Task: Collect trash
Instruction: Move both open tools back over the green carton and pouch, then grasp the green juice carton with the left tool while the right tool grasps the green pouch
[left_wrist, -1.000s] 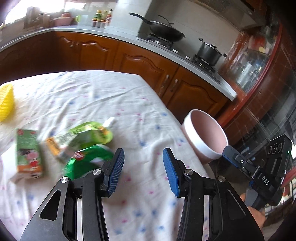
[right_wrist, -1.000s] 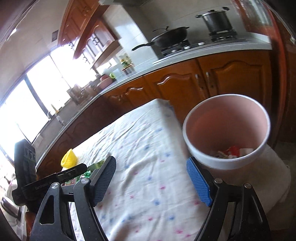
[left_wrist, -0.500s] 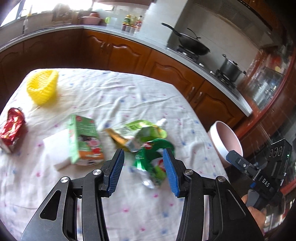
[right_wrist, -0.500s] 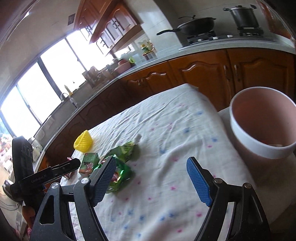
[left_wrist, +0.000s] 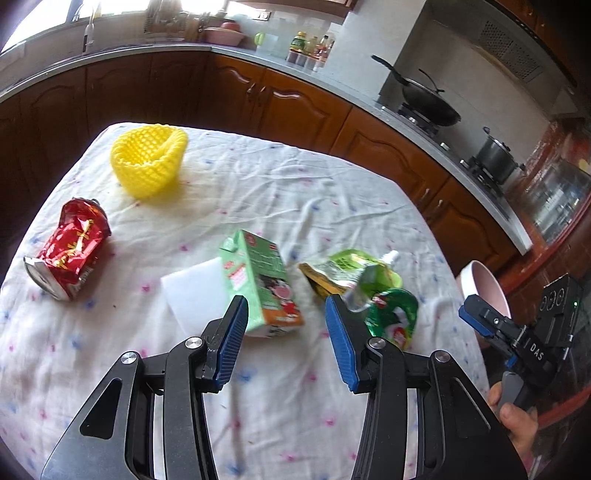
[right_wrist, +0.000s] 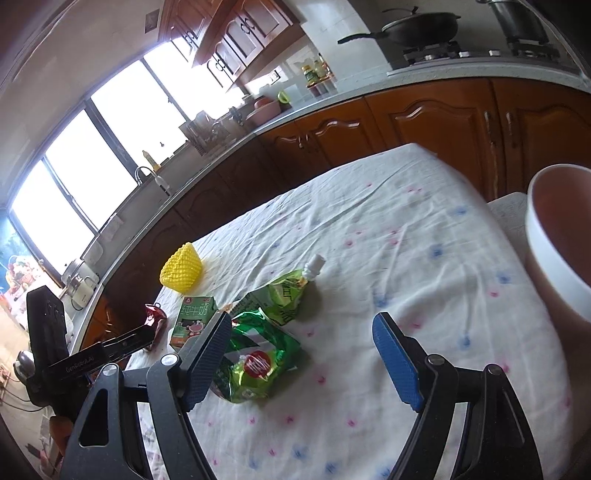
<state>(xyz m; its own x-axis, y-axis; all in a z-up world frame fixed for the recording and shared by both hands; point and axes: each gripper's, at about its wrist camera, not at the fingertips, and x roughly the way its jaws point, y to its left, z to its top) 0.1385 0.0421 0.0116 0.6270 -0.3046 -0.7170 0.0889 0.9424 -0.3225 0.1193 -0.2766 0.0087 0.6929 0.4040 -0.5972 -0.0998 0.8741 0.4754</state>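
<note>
Reach step under way: left gripper (left_wrist: 283, 334) and right gripper (right_wrist: 301, 360) both spread and empty above tabletop (left_wrist: 258, 184) middle, next closing on carton (left_wrist: 260, 282) or wrapper (right_wrist: 258, 363) for bin (right_wrist: 557, 240).

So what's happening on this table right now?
A person holds two grippers over a cloth-covered table strewn with trash. The left gripper hovers, jaws open and empty, just short of the green milk carton. The right gripper, also open and empty, is near the crumpled green snack bag. The pink bin waits at the table's edge.
</note>
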